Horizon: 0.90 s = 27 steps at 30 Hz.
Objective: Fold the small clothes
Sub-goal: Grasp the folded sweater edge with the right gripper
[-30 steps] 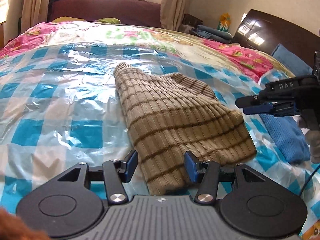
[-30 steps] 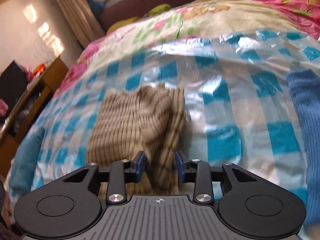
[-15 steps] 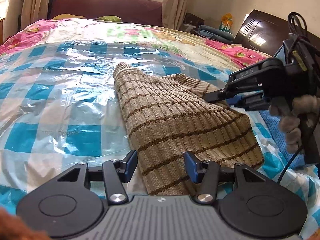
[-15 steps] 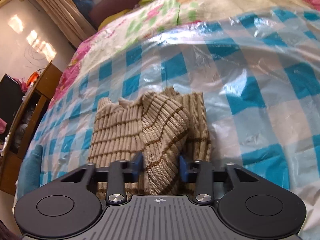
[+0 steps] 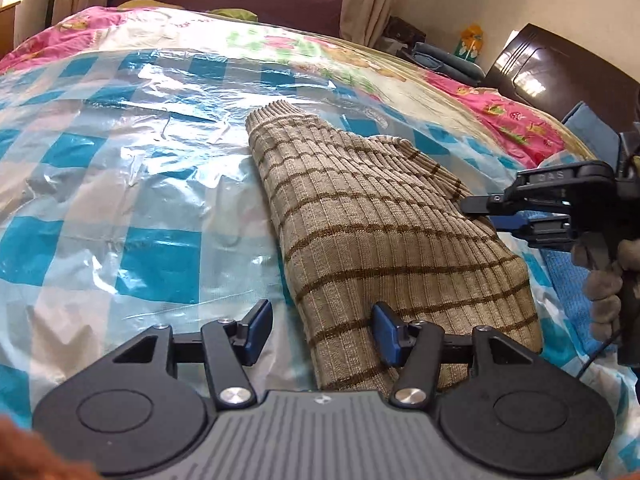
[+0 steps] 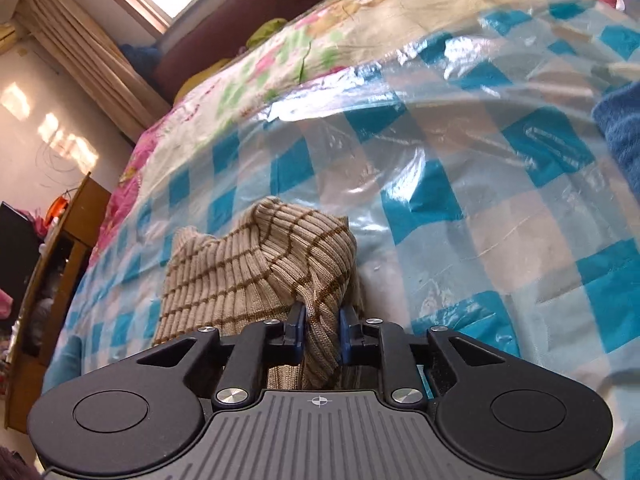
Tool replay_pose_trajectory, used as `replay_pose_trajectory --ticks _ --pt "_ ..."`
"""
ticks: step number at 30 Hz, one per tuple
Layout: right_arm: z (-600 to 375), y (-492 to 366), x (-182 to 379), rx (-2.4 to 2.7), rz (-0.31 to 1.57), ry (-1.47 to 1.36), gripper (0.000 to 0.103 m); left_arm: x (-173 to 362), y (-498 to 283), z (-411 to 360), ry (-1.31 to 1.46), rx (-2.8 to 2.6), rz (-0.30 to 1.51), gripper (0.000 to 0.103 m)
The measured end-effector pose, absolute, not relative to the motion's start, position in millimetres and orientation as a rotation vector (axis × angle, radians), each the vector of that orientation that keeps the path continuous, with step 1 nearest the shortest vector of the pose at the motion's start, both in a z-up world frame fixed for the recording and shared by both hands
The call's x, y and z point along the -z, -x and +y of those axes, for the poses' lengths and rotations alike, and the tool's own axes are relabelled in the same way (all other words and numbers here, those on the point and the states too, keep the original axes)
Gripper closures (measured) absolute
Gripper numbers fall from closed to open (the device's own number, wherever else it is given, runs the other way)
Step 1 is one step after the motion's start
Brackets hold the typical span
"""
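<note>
A beige ribbed sweater with brown stripes [image 5: 384, 232] lies on the blue-checked plastic sheet [image 5: 120, 184] over the bed. My left gripper [image 5: 320, 330] is open, low over the sweater's near edge, its right finger over the knit. My right gripper [image 6: 322, 334] is shut on a bunched fold of the sweater [image 6: 280, 264] at its right edge and lifts it. The right gripper also shows in the left wrist view [image 5: 480, 210], at the sweater's right side.
A blue knitted garment [image 6: 622, 128] lies on the sheet to the right; it also shows in the left wrist view [image 5: 568, 284]. A floral quilt [image 5: 280, 40] covers the far bed. A wooden cabinet [image 6: 52, 280] stands left of the bed.
My right gripper has closed on the sweater's edge and raised a fold of it. The left gripper has stayed open at the near edge.
</note>
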State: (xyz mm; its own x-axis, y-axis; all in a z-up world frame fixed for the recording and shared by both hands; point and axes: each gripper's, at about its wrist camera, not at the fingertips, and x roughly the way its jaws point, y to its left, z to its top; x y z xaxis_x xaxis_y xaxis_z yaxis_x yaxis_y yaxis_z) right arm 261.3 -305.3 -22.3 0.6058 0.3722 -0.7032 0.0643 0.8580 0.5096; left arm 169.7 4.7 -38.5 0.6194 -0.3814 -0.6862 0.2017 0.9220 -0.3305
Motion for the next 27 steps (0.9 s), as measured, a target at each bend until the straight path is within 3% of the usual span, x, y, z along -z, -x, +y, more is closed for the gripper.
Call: replay_pose_trajectory --ticks 2,4,8,12,13,14,19,27 --pt "-302.3 -252.9 14.9 -0.198 0.909 -0.488 0.065 39.3 -174.8 4.6 0.242 0.345 0.860 0.040" --pt "-297.9 -245.5 12.2 -0.223 0.911 -0.466 0.047 40.7 -179.8 3.4 0.254 0.346 0.867 0.040" --pt "-285.2 -242.1 25.7 -0.234 0.965 -0.394 0.041 46.4 -189.0 -1.3 0.286 0.348 0.888 0.035" --pt "-282.3 -245.9 47.9 -0.235 1.023 -0.457 0.043 53.8 -197.9 -9.1 0.271 0.358 0.907 0.036" --pt "-283.3 -245.9 50.1 -0.252 1.026 -0.489 0.056 53.0 -197.4 -9.7 0.271 0.366 0.906 0.039" --pt "-284.6 -244.7 51.9 -0.266 1.030 -0.530 0.060 52.1 -196.5 -9.2 0.277 0.381 0.907 0.046" --pt "-284.1 -231.1 49.7 -0.298 1.035 -0.591 0.072 45.5 -183.8 5.5 0.279 0.421 0.902 0.057" --pt "-259.6 -174.0 51.8 -0.424 1.107 -0.572 0.071 43.2 -123.5 48.7 0.255 0.423 0.960 0.059"
